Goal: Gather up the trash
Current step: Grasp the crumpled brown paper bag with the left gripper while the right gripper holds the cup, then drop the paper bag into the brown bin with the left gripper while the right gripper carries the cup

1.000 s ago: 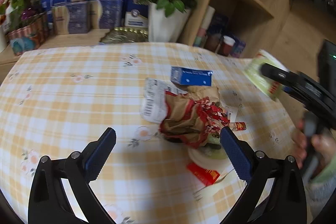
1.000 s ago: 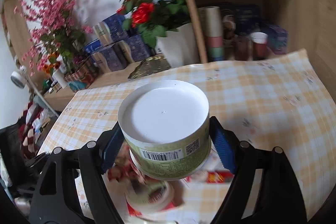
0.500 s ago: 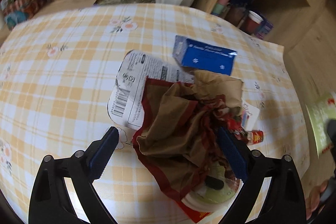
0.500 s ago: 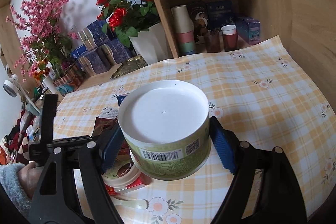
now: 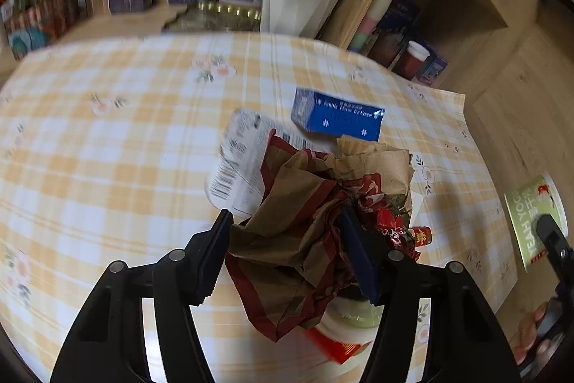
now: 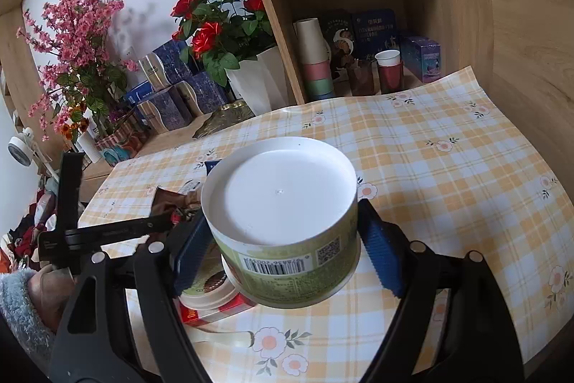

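**Checked tablecloth, trash heaped near my edge**

I see a table under a yellow-and-white checked cloth (image 5: 118,146) with small flower prints. On it, toward the far side, lies a blue carton (image 5: 337,119). Just beside it sits a white printed wrapper (image 5: 238,164), barcode up, partly covered by a crumpled brown-and-red paper bag (image 5: 305,225). Under the bag's near edge I make out a round white lid (image 6: 208,293) resting on a flat red packet (image 5: 332,345).
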The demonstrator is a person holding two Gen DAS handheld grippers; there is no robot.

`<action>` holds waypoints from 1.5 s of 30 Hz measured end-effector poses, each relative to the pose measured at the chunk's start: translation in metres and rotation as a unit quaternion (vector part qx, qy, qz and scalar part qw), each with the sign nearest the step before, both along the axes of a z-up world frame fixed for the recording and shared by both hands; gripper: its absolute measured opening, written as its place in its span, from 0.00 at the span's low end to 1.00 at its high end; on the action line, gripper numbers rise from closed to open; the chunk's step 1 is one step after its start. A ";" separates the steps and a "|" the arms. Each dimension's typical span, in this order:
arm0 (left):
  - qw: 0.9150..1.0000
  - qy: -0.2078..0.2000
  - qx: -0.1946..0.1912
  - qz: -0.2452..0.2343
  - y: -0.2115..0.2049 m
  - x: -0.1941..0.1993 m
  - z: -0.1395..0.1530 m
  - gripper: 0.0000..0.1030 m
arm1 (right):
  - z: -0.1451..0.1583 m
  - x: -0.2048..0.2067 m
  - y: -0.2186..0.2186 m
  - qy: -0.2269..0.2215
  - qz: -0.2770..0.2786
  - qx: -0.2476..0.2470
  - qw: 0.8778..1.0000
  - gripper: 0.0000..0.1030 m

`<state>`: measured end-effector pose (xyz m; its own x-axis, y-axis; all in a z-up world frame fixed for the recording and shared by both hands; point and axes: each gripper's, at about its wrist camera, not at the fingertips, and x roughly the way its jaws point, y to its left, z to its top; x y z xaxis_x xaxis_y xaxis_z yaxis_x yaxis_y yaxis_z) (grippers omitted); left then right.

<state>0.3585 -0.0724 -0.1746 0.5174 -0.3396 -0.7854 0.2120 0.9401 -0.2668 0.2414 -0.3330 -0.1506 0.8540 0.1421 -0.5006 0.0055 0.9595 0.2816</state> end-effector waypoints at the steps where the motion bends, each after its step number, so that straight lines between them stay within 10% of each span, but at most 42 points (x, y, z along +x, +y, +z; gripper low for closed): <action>1: 1.000 -0.005 0.002 0.000 0.003 -0.003 0.005 0.55 | 0.002 -0.002 0.001 -0.001 0.000 0.000 1.000 0.76; 24: 0.997 -0.078 -0.010 -0.018 0.083 -0.160 0.064 0.54 | 0.025 -0.078 0.060 -0.013 0.050 -0.035 0.998 0.76; 45: 0.997 -0.001 0.026 -0.071 0.095 -0.297 -0.030 0.54 | -0.013 -0.151 0.106 0.014 0.103 -0.059 0.993 0.76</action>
<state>0.0616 0.0226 -0.2043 0.4688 -0.3681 -0.8030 0.3449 0.9132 -0.2173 0.0900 -0.2267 -0.1635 0.7983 0.2515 -0.5472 -0.1879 0.9673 0.1705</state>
